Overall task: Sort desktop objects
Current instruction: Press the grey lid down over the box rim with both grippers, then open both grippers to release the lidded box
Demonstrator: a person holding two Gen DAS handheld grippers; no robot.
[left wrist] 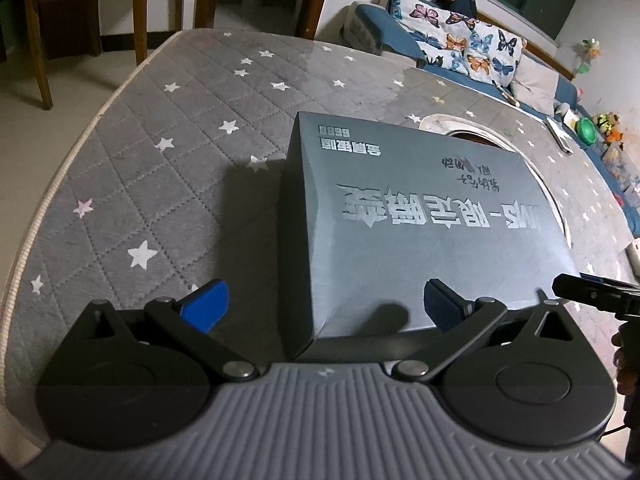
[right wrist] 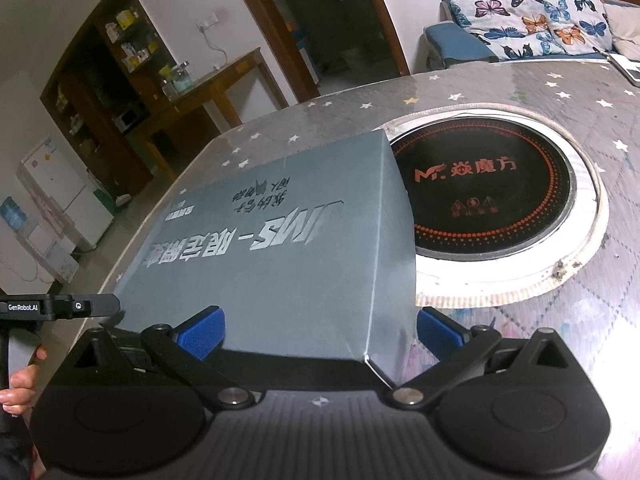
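A large grey box (left wrist: 400,216) with silver lettering lies flat on the star-quilted table cover (left wrist: 160,184). My left gripper (left wrist: 324,306) stands open at the box's near left corner, which reaches in between the blue pads (left wrist: 206,306). In the right wrist view the same box (right wrist: 288,248) fills the middle. My right gripper (right wrist: 320,332) is open around its near right corner, with one pad (right wrist: 438,332) just outside the box's right side. Neither gripper is closed on the box.
A round black cooktop (right wrist: 488,192) set into the table sits right behind the box. The table edge (left wrist: 60,184) curves off on the left. A butterfly-print sofa (left wrist: 464,40) stands beyond the table. A hand (right wrist: 20,384) holds the other gripper's handle.
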